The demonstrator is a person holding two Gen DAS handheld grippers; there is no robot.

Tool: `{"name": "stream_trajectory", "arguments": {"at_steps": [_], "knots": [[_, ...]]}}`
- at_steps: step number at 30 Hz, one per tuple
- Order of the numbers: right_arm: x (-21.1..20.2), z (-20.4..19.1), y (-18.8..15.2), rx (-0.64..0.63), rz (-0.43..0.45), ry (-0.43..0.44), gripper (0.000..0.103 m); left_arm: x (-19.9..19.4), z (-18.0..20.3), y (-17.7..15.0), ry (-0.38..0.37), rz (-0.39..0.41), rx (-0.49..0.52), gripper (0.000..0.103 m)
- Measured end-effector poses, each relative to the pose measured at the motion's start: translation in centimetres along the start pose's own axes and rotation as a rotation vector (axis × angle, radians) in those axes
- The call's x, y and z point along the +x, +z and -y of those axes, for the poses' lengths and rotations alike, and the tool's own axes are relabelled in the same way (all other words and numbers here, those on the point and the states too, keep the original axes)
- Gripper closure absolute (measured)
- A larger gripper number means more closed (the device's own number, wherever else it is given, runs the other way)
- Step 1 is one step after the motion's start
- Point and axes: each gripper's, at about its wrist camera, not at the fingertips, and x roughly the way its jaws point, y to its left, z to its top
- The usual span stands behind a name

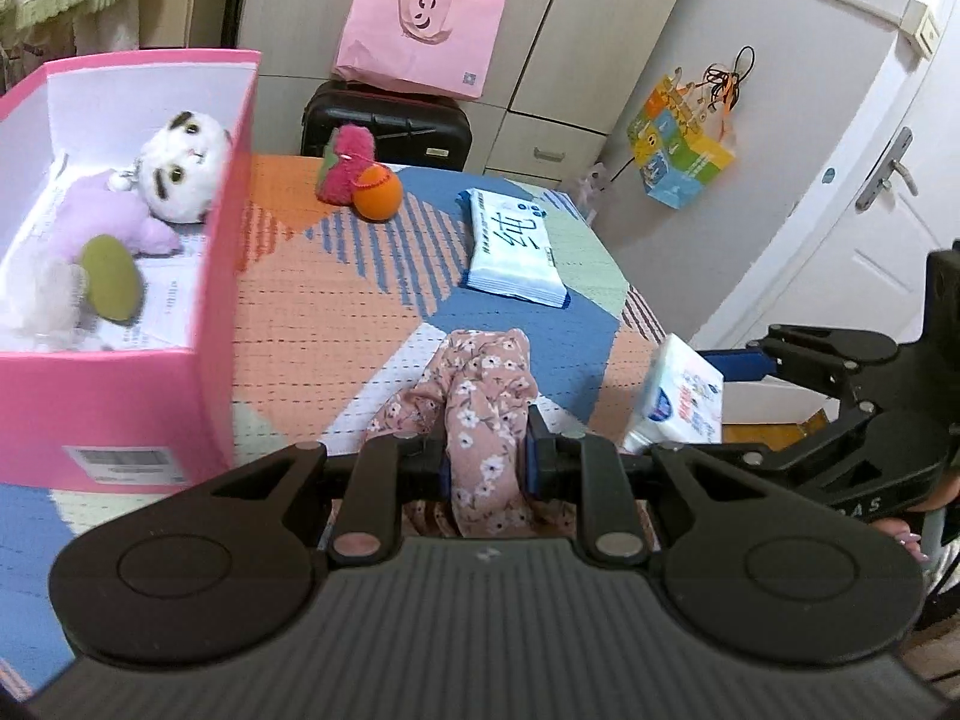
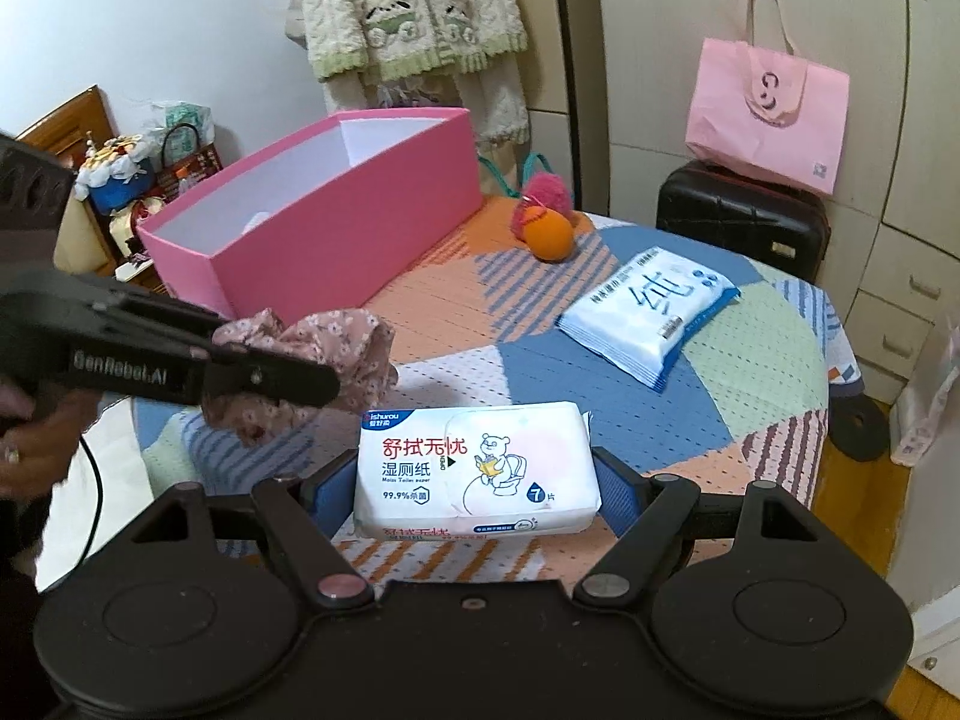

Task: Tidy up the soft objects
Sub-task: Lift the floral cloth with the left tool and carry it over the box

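My left gripper (image 1: 486, 456) is shut on a pink floral cloth (image 1: 480, 384), which hangs bunched between its pads above the patchwork table (image 1: 312, 312). From the right wrist view that gripper (image 2: 264, 378) and the cloth (image 2: 342, 348) sit at the left. My right gripper (image 2: 477, 480) is shut on a white wet-wipes pack (image 2: 477, 468), held by its short sides. The left wrist view shows this pack (image 1: 678, 396) tilted off the table's right edge. A pink box (image 1: 120, 408) at the left holds a white plush (image 1: 186, 168) and a purple one (image 1: 114, 216).
A pink and orange plush (image 1: 360, 180) lies at the table's far side, and a blue-white wipes pack (image 1: 516, 246) rests flat near the right edge. Behind the table stand a black suitcase (image 1: 384, 126) and a pink bag (image 1: 420, 30). A person's hand (image 2: 24, 438) grips the left handle.
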Motion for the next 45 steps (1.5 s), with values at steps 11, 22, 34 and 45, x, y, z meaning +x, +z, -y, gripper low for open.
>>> {"name": "stream_trajectory", "arguments": {"at_steps": [11,22,34,45], "knots": [[-1.5,-3.8,1.6,-0.080,0.007,0.084,0.020,-6.6,-2.3,1.4,0.027,0.016,0.000,0.083],[-2.0,-10.5,5.9,-0.255,0.071,0.192,0.020,-13.3,-3.4,3.0,0.039,0.131,0.028,0.083],[2.1,-14.6,13.0,-0.357,0.112,0.277,0.020,-15.3,-7.1,6.1,0.076,0.247,0.023,0.083],[9.0,-15.4,17.0,-0.394,0.026,0.326,0.019,-11.1,-11.5,9.8,0.036,0.223,0.026,0.083]]}}
